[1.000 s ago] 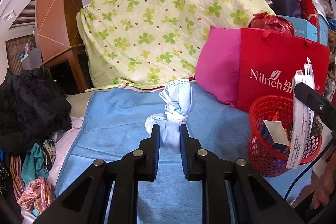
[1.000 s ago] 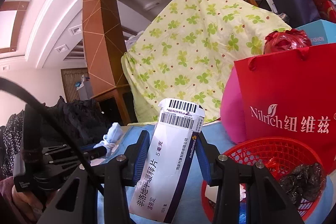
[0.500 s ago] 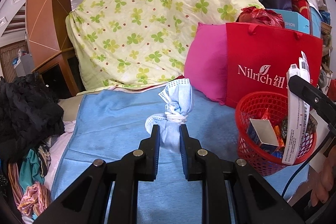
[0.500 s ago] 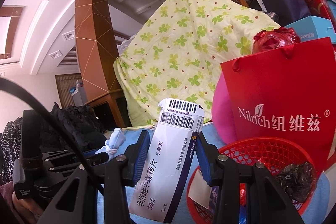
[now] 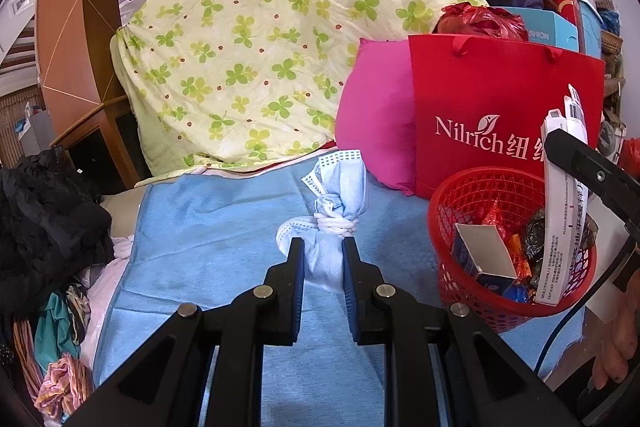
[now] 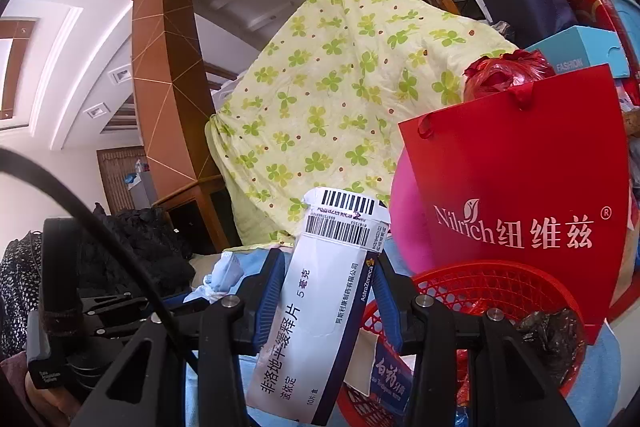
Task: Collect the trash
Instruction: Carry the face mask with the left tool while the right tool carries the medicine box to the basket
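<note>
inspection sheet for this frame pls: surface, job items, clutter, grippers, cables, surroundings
Surface: blue sheet, partly bare.
Job's things: knotted face mask and white medicine box, both held; red basket holds a small carton and wrappers.
Clutter: dark clothes pile at left; red Nilrich bag and pink cushion behind the basket.
Grippers: left gripper shut on the mask; right gripper shut on the box, over the basket.
Cables: black cable crosses the right wrist view.
Surroundings: clover-print quilt, wooden pillar, stair railing.

Knotted blue mask (image 5: pixel 340 195), white med box (image 6: pixel 320 307), red basket (image 5: pixel 480 183).
</note>
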### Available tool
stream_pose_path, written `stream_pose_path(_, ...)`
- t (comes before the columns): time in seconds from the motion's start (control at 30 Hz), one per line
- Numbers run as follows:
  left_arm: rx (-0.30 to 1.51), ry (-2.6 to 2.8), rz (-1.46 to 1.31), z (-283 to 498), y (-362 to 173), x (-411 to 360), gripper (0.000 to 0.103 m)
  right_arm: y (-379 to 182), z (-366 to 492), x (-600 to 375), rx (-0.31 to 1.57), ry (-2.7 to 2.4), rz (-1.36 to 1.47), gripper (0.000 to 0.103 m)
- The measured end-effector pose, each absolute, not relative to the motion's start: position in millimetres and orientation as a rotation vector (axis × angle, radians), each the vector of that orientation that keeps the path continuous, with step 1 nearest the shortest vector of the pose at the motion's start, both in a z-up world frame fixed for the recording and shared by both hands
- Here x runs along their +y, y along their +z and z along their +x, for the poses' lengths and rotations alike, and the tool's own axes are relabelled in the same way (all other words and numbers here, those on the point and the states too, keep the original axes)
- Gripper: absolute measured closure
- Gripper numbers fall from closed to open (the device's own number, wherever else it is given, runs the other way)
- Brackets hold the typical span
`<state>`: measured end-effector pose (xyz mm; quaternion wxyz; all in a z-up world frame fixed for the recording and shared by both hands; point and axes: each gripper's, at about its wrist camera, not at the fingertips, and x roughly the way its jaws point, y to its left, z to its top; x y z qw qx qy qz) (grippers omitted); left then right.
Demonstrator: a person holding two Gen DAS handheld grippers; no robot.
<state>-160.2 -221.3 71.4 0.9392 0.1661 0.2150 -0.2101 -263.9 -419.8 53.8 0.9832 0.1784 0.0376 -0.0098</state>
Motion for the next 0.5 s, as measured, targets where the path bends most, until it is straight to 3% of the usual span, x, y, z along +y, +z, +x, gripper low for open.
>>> stream_pose_path(0.5,0.457,-0.451,0.351,-163.1,64.4,-231.3,0.084,53.4,-267.3,-423.9,0.074,-0.044,0.373,0.056)
